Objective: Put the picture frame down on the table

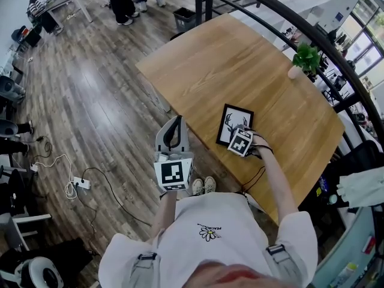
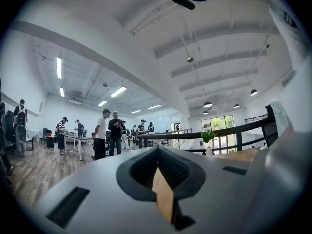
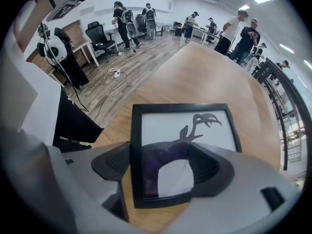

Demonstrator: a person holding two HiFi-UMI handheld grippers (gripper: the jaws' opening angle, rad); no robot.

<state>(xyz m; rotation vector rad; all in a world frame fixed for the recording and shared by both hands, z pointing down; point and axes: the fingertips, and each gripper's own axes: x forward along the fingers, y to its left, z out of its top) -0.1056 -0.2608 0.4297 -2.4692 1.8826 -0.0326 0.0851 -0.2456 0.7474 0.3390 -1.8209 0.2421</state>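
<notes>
The thin, stiff, probably fragile picture frame (image 3: 185, 126) lay flat on the counter (image 1: 240, 65), best gripped by its border, beneath the released right claw (image 3: 163, 164).

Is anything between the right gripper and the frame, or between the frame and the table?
Nothing visible. The frame lies on the table, and the right gripper stands open right over its near edge.
</notes>
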